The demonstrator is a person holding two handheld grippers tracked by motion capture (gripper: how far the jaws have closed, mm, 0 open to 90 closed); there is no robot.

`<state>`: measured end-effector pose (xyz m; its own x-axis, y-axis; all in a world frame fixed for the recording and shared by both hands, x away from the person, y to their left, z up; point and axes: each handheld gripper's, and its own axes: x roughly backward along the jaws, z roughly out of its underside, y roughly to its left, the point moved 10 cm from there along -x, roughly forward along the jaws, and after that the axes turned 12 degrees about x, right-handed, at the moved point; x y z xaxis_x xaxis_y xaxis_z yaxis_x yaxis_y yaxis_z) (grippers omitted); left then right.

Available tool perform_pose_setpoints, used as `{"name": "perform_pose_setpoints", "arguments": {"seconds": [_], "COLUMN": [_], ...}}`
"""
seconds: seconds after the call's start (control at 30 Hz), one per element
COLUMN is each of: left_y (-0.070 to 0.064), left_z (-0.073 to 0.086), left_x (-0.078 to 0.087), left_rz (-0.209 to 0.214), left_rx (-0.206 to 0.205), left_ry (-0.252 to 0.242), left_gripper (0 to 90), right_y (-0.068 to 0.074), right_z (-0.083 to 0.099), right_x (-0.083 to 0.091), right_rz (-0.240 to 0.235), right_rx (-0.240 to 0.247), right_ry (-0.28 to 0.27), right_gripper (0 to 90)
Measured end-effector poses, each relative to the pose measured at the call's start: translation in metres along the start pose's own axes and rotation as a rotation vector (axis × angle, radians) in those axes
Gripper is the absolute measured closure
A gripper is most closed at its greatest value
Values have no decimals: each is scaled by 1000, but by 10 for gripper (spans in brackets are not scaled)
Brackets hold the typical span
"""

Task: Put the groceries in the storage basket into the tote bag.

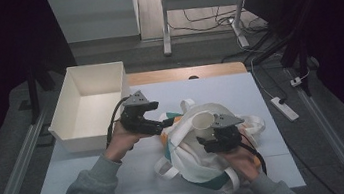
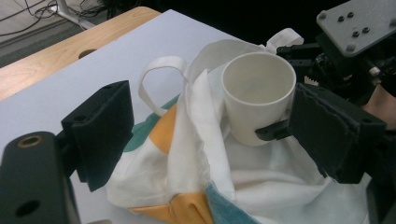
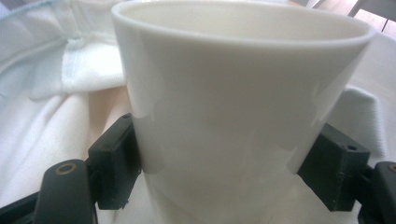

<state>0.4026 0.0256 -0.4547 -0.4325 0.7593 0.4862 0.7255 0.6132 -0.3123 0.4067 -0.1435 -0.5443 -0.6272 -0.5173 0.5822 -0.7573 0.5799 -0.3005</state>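
Observation:
A white cup (image 1: 204, 122) stands upright over the mouth of a white, orange and teal cloth bag (image 1: 193, 162) lying mid-table. My right gripper (image 1: 205, 133) is shut on the cup (image 3: 233, 107), one jaw on each side of its lower wall, with bag cloth (image 3: 56, 93) behind it. My left gripper (image 1: 166, 124) is at the bag's left edge and open. In the left gripper view, its jaws (image 2: 219, 135) stand wide apart around a raised fold of the bag (image 2: 187, 158), with the cup (image 2: 258, 100) just beyond the right jaw.
An empty white bin (image 1: 87, 138) sits on the table's back left. The light table (image 1: 95, 177) has bare surface at front left. A wooden strip (image 1: 182, 73) runs along its far edge. Desk legs and cables lie on the floor beyond, with a power strip (image 1: 284, 108) to the right.

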Motion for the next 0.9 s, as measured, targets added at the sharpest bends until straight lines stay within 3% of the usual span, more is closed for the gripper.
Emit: {"name": "perform_pose_setpoints", "arguments": {"seconds": [0.57, 0.9], "left_y": [2, 3], "left_z": [2, 2], "left_x": [-2, 2], "left_rz": [-3, -4], "left_rx": [0, 1], "left_ry": [7, 2], "left_gripper": [147, 147], "right_y": [6, 4], "right_z": [9, 15], "right_x": [-17, -11], "right_rz": [2, -35], "right_rx": [36, -3], "right_ry": [50, 97], "right_gripper": [222, 222]}}
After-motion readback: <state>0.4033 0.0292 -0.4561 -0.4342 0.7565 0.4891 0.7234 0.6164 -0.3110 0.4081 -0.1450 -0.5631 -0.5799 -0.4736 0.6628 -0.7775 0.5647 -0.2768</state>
